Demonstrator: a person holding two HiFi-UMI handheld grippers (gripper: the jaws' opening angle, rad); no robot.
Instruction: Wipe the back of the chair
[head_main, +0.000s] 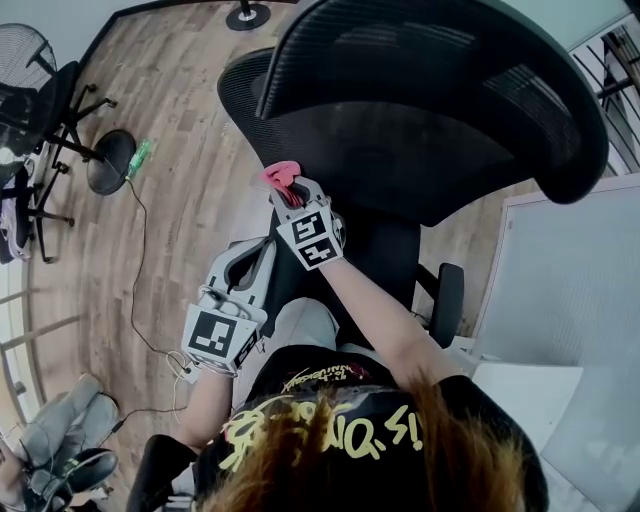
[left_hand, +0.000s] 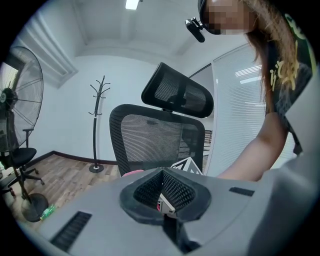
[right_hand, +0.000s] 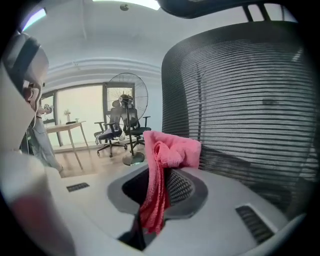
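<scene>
Right gripper (right_hand: 159, 192) is clamped on the pink cloth (right_hand: 172, 150). It's a terry-like folded wad sticking out past the tips, so fabric rather than plastic meets the chair. Chair back (right_hand: 250, 100) sits just ahead and to its right: black ribbed mesh, curved. Contact unconfirmed. Left gripper (left_hand: 162, 192) has jaws together, empty, held behind the right one, probably parked clear.

Black mesh chair back (left_hand: 150, 142), upright, curved headrest (left_hand: 177, 95) above it, pink cloth (right_hand: 167, 155) folded and bunched, pinched in the jaws of the right gripper (right_hand: 159, 187), its top just beside the mesh.
</scene>
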